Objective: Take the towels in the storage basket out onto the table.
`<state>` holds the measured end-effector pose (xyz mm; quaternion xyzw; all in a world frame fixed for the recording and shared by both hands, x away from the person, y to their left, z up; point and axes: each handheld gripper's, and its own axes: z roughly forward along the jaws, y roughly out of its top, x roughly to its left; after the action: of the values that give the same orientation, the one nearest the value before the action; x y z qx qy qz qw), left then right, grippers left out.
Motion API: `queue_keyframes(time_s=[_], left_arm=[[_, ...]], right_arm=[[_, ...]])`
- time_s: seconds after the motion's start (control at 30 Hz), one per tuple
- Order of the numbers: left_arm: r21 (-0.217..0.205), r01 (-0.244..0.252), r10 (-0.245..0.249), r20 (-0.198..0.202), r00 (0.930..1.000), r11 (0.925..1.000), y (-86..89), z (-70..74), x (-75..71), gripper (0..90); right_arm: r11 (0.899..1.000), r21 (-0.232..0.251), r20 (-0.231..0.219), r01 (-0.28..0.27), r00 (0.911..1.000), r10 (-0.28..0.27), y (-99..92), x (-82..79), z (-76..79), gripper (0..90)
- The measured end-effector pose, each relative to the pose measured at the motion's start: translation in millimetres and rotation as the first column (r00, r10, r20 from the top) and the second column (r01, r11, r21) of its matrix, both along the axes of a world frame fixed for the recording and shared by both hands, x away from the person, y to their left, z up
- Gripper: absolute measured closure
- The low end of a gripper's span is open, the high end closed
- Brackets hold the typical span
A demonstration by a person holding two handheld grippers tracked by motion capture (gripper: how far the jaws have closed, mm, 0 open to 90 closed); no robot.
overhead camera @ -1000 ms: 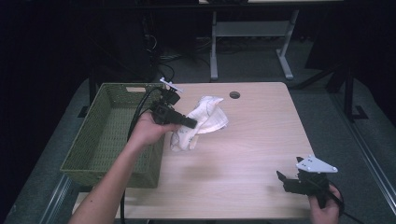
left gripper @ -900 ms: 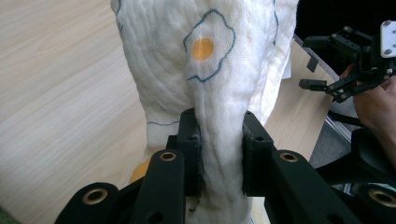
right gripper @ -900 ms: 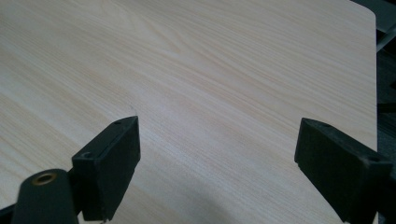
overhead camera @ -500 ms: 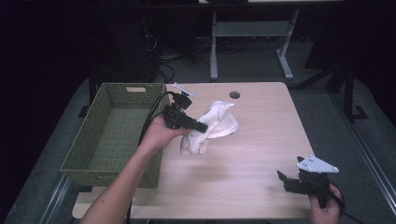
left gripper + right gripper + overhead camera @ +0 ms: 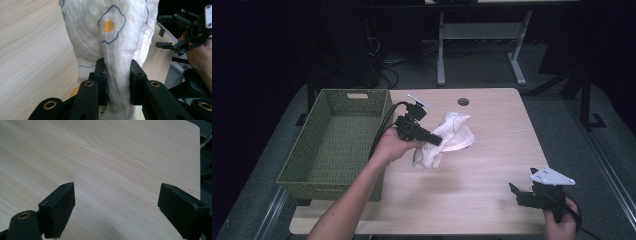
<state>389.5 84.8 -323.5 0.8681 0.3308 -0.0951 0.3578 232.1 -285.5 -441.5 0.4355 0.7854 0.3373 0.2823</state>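
A white cloth [image 5: 453, 134] printed with fried eggs hangs bunched just above the middle of the wooden table [image 5: 492, 165]. My left gripper [image 5: 438, 141] is shut on it, and in the left gripper view a fold of the cloth [image 5: 110, 37] is pinched between both jaws of the left gripper [image 5: 117, 68]. My right gripper [image 5: 515, 194] rests at the table's front right corner, held by a hand, jaws wide apart. In its own view the right gripper [image 5: 117, 202] has only bare wood between its jaws. The right gripper [image 5: 161, 31] also shows beyond the cloth.
A green woven basket [image 5: 298, 181] with nothing inside stands along the table's left side, close to my left forearm. A round cable hole [image 5: 463, 101] sits near the far edge. Bare wood lies between the cloth and the right gripper.
My left gripper has carried the cloth a little to the right, away from the basket. The right gripper has stayed put.
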Motion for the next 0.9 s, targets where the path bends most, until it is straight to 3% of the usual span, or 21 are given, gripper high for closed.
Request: queue_keyframes(time_s=[0.53,0.9], left_arm=[[0.000,0.008,-0.008,-0.042,0.9991,1.0000,-23.6,-24.5,5.3,72.8],[-0.005,-0.017,0.016,-0.084,0.9963,0.9998,-36.3,-50.1,7.5,72.8]], right_arm=[[1.000,0.002,0.002,0.001,1.0000,-0.001,-1.4,-0.8,0.5,13.9],[1.000,0.001,0.003,-0.001,1.0000,0.001,-2.1,-1.2,0.5,13.9]])
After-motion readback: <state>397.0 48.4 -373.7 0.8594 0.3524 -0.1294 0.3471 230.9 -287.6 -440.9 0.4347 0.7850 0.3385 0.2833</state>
